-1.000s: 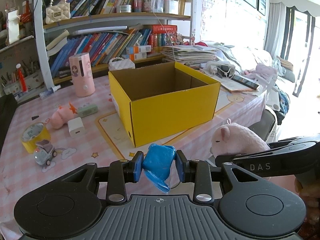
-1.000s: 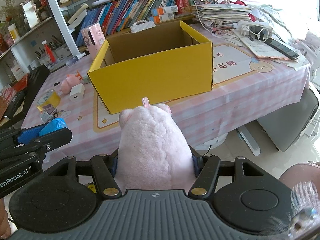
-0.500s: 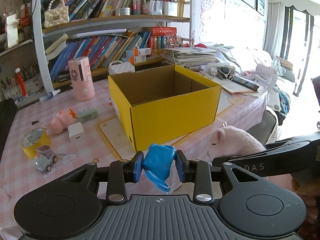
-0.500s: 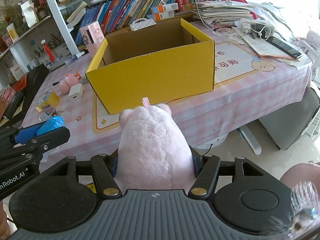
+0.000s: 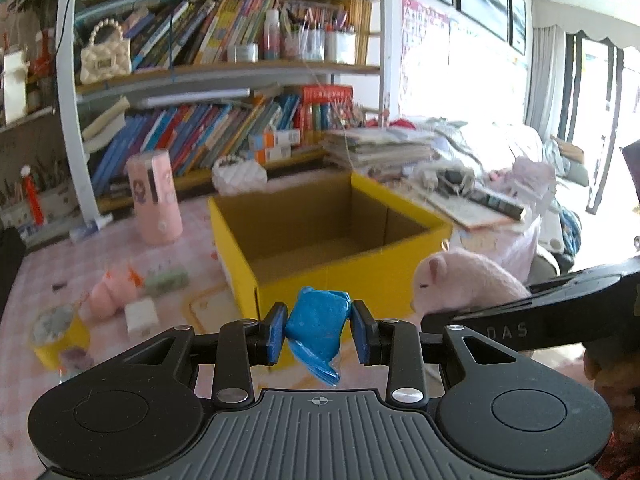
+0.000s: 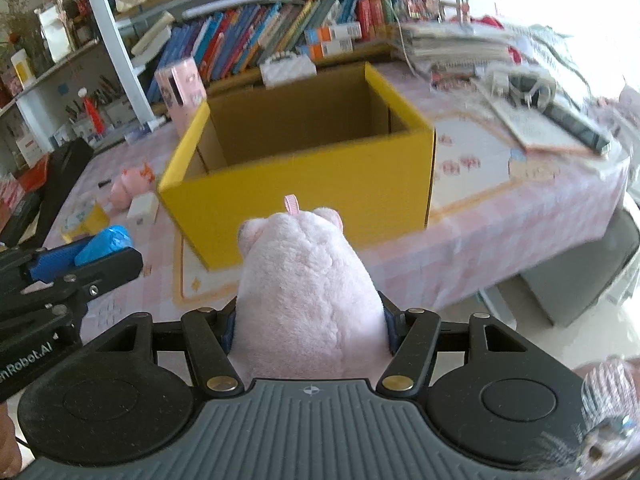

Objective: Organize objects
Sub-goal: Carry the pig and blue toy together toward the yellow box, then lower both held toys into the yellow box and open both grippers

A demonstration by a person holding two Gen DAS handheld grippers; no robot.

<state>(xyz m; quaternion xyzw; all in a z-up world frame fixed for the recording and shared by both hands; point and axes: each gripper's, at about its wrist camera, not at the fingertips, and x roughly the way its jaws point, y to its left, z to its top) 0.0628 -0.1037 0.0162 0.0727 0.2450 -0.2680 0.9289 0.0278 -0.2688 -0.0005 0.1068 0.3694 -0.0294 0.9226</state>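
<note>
1. Bookshelves back a pink checked table (image 6: 520,216) carrying an open yellow cardboard box (image 6: 304,176), apparently empty.
2. Right gripper (image 6: 310,328), jaws clamped on a soft pink plush pig (image 6: 308,292), light and squashy; a mid-body hold suits it.
3. Left gripper (image 5: 318,330), jaws pinching a crumpled blue plastic bag (image 5: 316,320), flimsy and probably slippery.

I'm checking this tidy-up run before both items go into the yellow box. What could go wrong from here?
1. The blue bag is pinched only at its upper part by the left claw, with a loose tail hanging below. It may snag on the yellow box rim.
2. The pink plush bulges well beyond the right claw, so it might slip or bump the box wall.
3. Both claws are close together and could collide over the opening.
</note>
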